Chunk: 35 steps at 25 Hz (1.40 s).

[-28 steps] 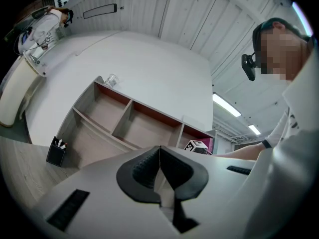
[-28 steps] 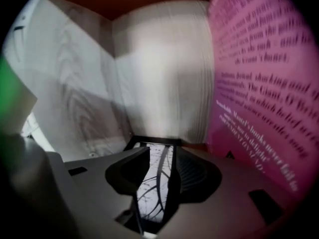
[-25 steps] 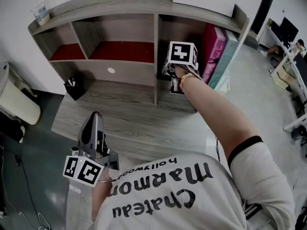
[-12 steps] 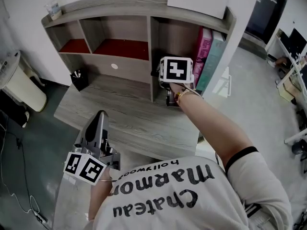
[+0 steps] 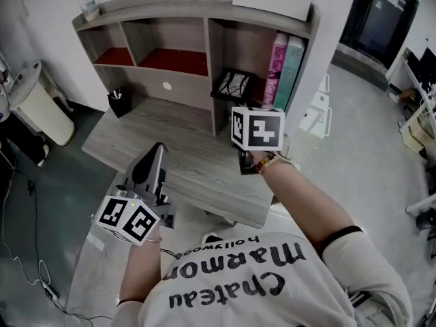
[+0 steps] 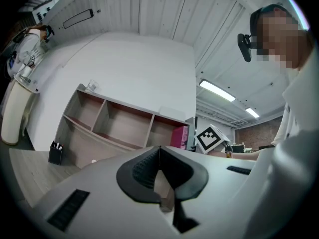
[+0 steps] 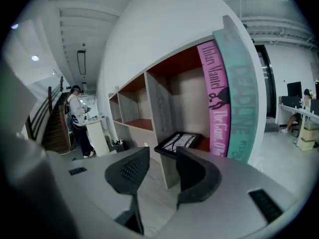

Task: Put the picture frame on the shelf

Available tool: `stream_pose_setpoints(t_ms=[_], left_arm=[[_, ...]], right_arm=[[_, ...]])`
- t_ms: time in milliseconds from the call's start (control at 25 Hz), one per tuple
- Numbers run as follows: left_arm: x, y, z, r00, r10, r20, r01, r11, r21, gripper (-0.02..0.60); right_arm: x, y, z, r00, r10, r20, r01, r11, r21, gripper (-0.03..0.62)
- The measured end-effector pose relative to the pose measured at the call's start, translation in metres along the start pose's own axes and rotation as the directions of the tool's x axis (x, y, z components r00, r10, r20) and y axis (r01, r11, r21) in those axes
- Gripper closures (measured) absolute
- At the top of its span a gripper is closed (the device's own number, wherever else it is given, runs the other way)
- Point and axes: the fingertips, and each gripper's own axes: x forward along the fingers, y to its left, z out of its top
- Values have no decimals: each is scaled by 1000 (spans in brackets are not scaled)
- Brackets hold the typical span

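Black-edged, the picture frame (image 5: 233,86) lies flat in the right compartment of the grey wood shelf (image 5: 170,2), near an upright pink book (image 5: 276,56). The right gripper (image 7: 162,166) hangs in front of it over the desk (image 5: 170,142), jaws apart and empty. The left gripper (image 6: 159,156) is pinched together on nothing, close to the person's body.
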Motion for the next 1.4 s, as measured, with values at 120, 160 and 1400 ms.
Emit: stream_pose_setpoints(t_ms=[120,160,1400], left_arm=[[1,-18,-5,1000,-12,-9,12,1000,6,565],[0,-25,-8,1000,-19,-14,19,1000,11,565],[-75,-168,-39,1000,-23,15,22,999,43,565]], right_arm=[[-23,4,-15,999,40,-1,-40,999,18,436],[-31,6,-21,999,52,-2,-52,999,17,436],[-235,38,-59,850,462,253,-444,887,-128,588]])
